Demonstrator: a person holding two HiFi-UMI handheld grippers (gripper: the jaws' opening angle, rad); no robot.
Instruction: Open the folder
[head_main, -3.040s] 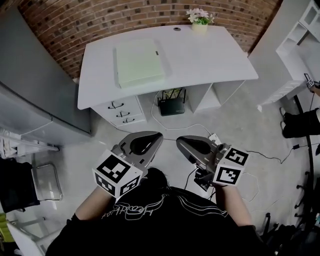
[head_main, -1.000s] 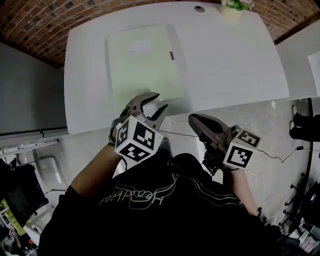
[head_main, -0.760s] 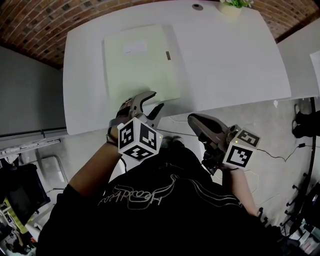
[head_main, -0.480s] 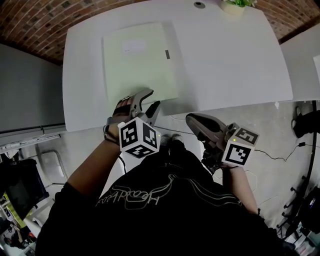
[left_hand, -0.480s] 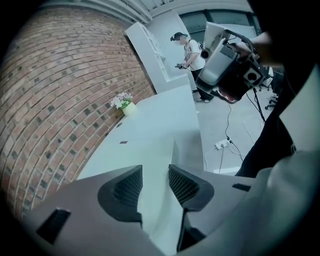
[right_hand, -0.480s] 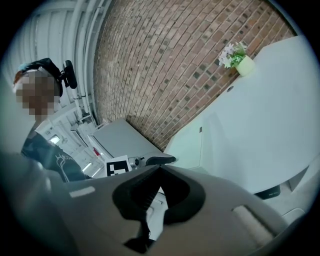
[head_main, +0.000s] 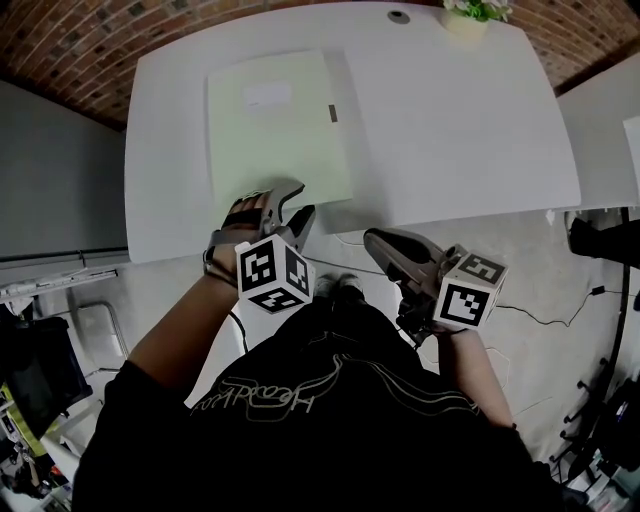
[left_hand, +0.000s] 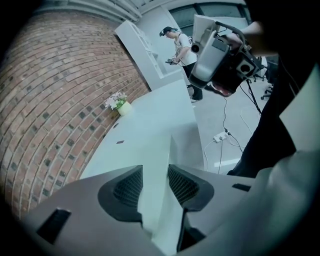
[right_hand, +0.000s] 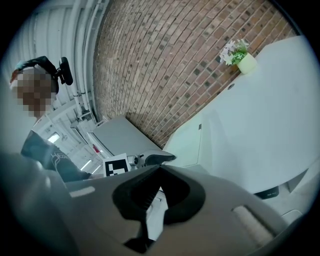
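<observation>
Lining up your just-opened left gripper (head_main: 296, 202) on the folder (head_main: 275, 120), nothing pinched. The cover looks thin and floppy, so grab the corner just ahead. Your right gripper (head_main: 373, 239) is clenched.

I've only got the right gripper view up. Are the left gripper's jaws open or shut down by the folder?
Observer: Open. The left gripper has just been opening its jaws, and they stand apart.
Operator: Is anything between them?
Observer: The green folder's edge shows in the gap, but the pads are not pressing on it.
Operator: Is my right gripper over the desk?
Observer: No. From the head view, the right gripper hangs short of the white desk's near edge, above the floor.
</observation>
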